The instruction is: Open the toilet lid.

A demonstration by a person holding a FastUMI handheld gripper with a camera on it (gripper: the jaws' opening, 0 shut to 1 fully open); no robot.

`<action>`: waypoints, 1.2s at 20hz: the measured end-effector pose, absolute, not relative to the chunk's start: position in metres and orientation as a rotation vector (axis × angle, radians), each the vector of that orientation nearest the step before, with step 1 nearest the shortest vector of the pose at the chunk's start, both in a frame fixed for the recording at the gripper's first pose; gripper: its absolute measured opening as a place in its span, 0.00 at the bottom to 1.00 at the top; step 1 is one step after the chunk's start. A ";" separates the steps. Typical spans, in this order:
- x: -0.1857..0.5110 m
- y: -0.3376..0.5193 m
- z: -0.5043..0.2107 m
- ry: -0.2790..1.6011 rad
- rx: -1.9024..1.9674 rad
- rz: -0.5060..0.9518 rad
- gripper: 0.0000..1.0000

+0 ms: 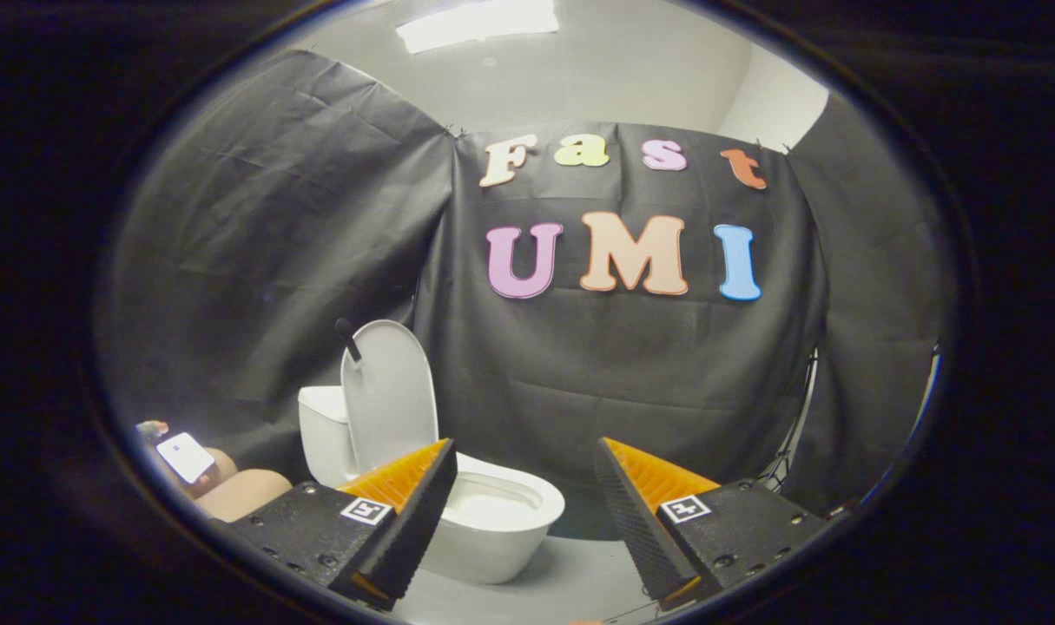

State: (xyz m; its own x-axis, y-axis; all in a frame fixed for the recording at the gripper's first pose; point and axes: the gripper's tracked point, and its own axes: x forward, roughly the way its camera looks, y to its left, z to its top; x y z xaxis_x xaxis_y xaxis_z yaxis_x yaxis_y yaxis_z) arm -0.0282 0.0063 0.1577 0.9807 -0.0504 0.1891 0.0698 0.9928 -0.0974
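Toilet lid (388,395) stands raised, leaning back toward the tank (321,434) at lower left of the frame, with the bowl (503,512) uncovered, so the opening looks done. The gripper (525,486) has its fingers spread wide and holding nothing, the toilet just beyond them. Partly hidden behind the left finger, a hand (219,482) with a phone is hard to make out.

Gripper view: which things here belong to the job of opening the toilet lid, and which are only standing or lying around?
Belong to the job:
toilet lid, standing raised
toilet bowl
claw, open, holding nothing

Only around:
cistern
black handle beside the lid
hand holding a phone
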 end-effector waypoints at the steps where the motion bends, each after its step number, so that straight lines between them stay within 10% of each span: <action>1: -0.027 0.006 0.155 -0.188 -0.109 -0.062 0.97; 24: -0.022 0.012 0.143 -0.172 -0.173 -0.048 0.97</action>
State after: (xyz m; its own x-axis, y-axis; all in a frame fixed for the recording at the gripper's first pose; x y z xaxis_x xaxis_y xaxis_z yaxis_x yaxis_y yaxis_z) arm -0.0217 0.0115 0.1434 0.9842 -0.0329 0.1742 0.0624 0.9840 -0.1667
